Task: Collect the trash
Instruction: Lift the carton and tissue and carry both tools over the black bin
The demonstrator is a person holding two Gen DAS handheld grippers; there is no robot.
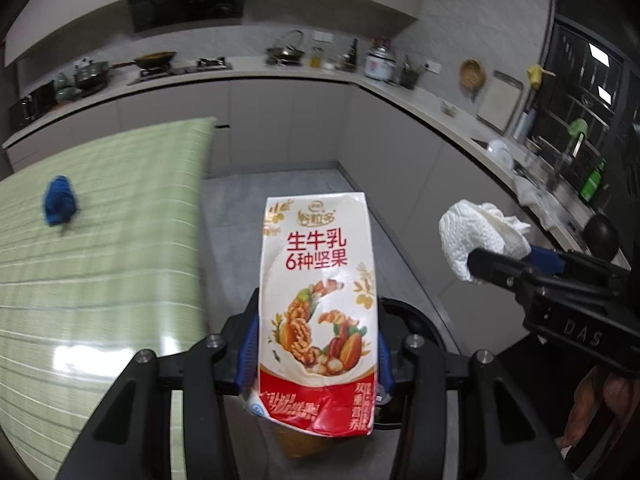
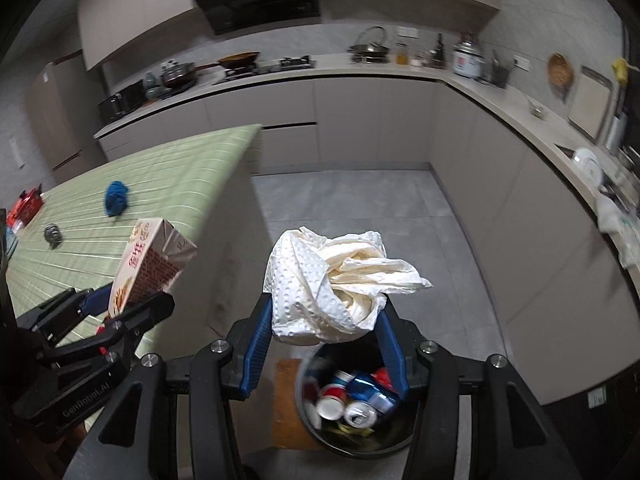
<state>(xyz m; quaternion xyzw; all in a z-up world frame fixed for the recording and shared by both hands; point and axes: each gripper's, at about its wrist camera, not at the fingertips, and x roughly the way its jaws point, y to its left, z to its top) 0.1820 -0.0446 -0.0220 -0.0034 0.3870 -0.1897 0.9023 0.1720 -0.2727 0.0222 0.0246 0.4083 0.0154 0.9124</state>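
My left gripper [image 1: 318,344] is shut on a white and red milk carton [image 1: 318,304] and holds it upright in the air beside the table. The carton also shows in the right wrist view [image 2: 150,268]. My right gripper [image 2: 324,320] is shut on a crumpled white paper towel [image 2: 332,284] and holds it just above a round black trash bin [image 2: 316,432] on the floor, filled with several crushed cans [image 2: 354,398]. The towel also shows in the left wrist view [image 1: 480,240]. A blue crumpled item [image 2: 116,196] lies on the green table [image 2: 180,172].
The green striped table stands to the left, with a small metal object [image 2: 52,234] and red packets [image 2: 26,204] at its far left. A brown mat [image 2: 286,404] lies beside the bin. Kitchen counters [image 2: 500,100] run along the back and right, with grey floor [image 2: 360,200] between.
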